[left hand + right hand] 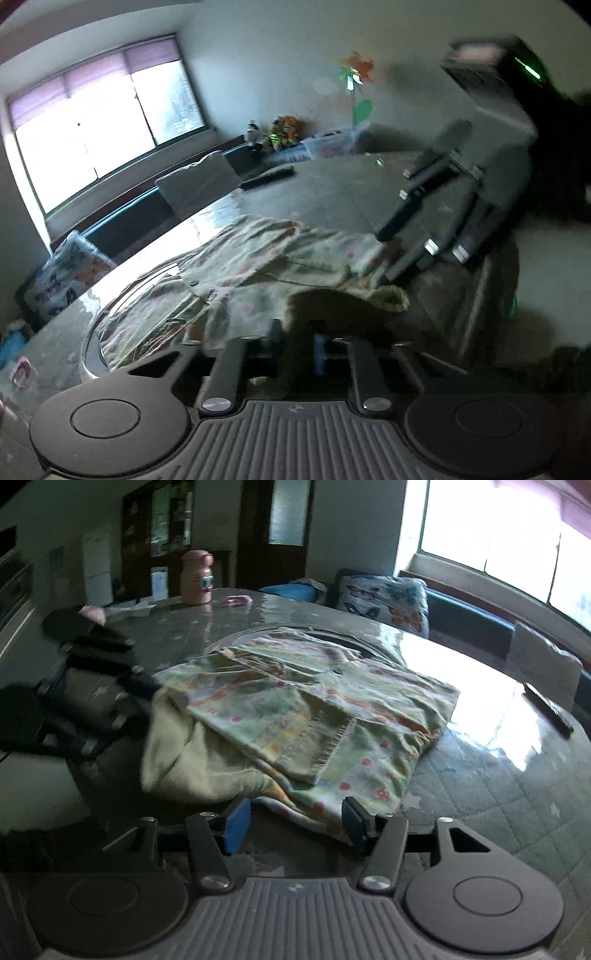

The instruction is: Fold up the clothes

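A floral, pale green buttoned garment (258,258) (314,701) lies partly folded on the quilted table (332,184) (498,775). My left gripper (297,341) is shut on its lifted edge, and the plain olive underside drapes over the fingers. From the right wrist view the left gripper (146,686) reaches into the cloth from the left. My right gripper (295,821) is open, and the garment's near hem lies between its blue pad (236,823) and its black finger. Seen from the left wrist, the right gripper (388,251) hovers at the cloth's right edge.
A round glass turntable rim (88,354) (258,631) lies under the garment. A dark remote (267,177) (548,712) rests near the table edge. A pink jar (195,578) stands at the far side. A butterfly pillow (384,598) and a chair back (199,181) stand beside the table.
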{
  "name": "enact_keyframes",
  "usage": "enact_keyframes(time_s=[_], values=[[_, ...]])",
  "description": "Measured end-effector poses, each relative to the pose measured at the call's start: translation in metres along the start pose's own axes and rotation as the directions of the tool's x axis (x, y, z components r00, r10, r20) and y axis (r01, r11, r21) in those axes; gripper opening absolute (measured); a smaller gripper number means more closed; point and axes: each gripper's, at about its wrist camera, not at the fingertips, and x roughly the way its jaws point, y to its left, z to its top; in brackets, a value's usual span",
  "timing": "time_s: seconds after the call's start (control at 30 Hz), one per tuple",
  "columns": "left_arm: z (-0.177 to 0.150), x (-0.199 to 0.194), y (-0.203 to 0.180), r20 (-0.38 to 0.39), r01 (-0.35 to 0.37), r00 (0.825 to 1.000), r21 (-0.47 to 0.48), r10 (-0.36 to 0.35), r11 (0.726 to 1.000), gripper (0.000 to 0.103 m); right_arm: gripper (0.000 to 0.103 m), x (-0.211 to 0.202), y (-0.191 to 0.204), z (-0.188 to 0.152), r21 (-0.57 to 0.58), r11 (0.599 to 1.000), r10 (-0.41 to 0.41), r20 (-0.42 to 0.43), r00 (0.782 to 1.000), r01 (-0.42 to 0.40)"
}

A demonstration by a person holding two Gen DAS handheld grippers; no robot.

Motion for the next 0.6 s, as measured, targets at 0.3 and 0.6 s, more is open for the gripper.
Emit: enact_keyframes(time_s=[0.3,0.6], values=[[0.022,0.013,0.042,0.018,-0.018,1.000,-0.212,0.023,0.977,0.006,0.063,0.017,0.017,0.013,-0.108,0.994,0.009,0.069,0.998,-0.001],[0.018,0.007,0.044,0.010,-0.028,0.999,-0.214,0.031,0.976,0.011,0.020,0.039,0.012,0.026,-0.058,0.998,0.038,0.030,0.999,-0.036]])
